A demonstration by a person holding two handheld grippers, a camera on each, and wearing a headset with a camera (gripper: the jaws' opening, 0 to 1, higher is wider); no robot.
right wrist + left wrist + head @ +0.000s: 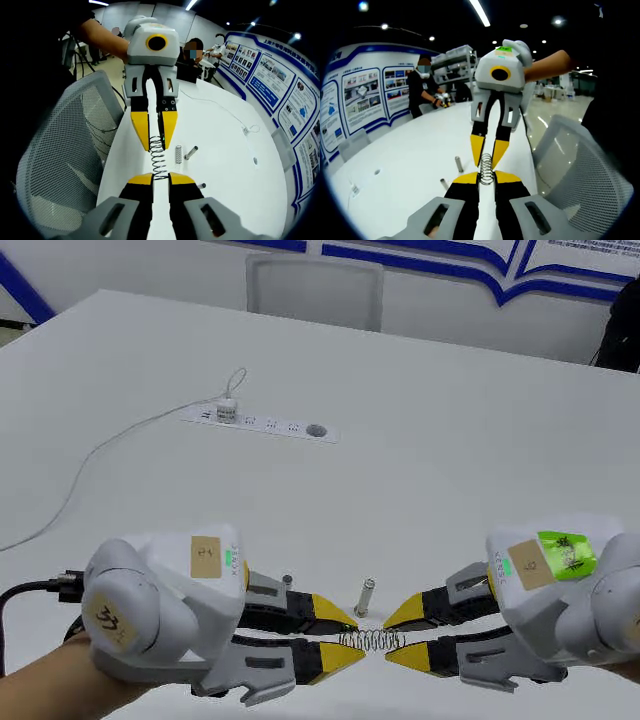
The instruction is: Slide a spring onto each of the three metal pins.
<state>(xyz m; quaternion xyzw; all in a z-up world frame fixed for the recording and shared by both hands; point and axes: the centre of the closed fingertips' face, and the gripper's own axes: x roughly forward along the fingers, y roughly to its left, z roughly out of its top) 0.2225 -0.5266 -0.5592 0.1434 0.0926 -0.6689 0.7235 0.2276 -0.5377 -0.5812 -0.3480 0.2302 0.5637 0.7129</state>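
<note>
A thin wire spring (372, 640) hangs level just above the white table (450, 440), held at both ends. My left gripper (352, 637) is shut on its left end and my right gripper (392, 638) on its right end. In the left gripper view the spring (486, 168) runs from my left gripper (486, 178) up to the right gripper (487, 150). One metal pin (366, 596) stands just behind the spring, and a second pin (287, 582) is to its left. The right gripper view shows a second spring (178, 153) beside a pin (190, 152), and another pin (201, 185).
A white power strip (262, 424) with a plugged-in cable (110, 445) lies mid-table. A grey chair (315, 290) stands at the far edge, and a mesh chair (65, 145) at the near side. People stand at the far end of the table (422, 85).
</note>
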